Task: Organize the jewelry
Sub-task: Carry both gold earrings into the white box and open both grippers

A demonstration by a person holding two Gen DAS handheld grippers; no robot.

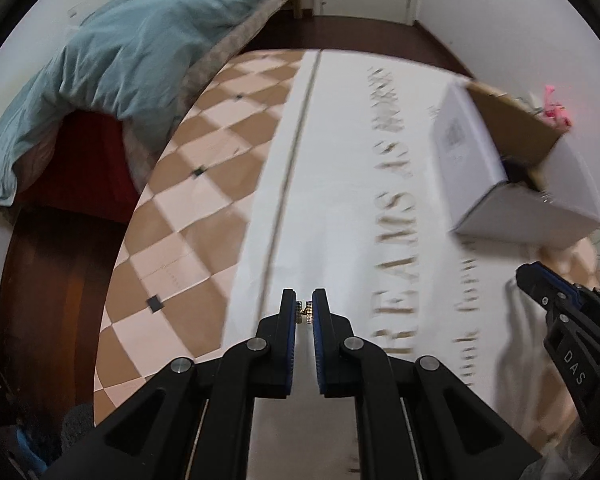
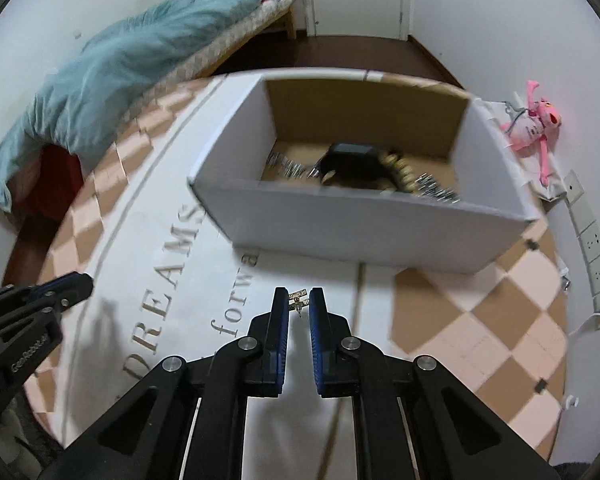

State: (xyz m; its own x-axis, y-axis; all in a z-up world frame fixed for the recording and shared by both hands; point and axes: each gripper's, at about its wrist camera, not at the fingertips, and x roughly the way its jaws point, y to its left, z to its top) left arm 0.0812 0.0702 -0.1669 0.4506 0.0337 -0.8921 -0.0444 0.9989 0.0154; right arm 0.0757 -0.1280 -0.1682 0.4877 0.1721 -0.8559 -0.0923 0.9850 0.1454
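Both tongs pinched on small gold earrings: left tongs [image 1: 304, 309] on earring [image 1: 304, 312], right tongs [image 2: 299, 300] on earring [image 2: 298, 299]. Open white box [image 2: 364, 236] of jewelry straight ahead of right tongs, nearer; left tongs off to side

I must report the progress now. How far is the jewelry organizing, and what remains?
Done: several pieces already lie inside the white box, among them a beaded bracelet and silvery chains. In hand: the left gripper and the right gripper are each shut on a small gold earring above the mat. Left: both earrings are not yet in the box.
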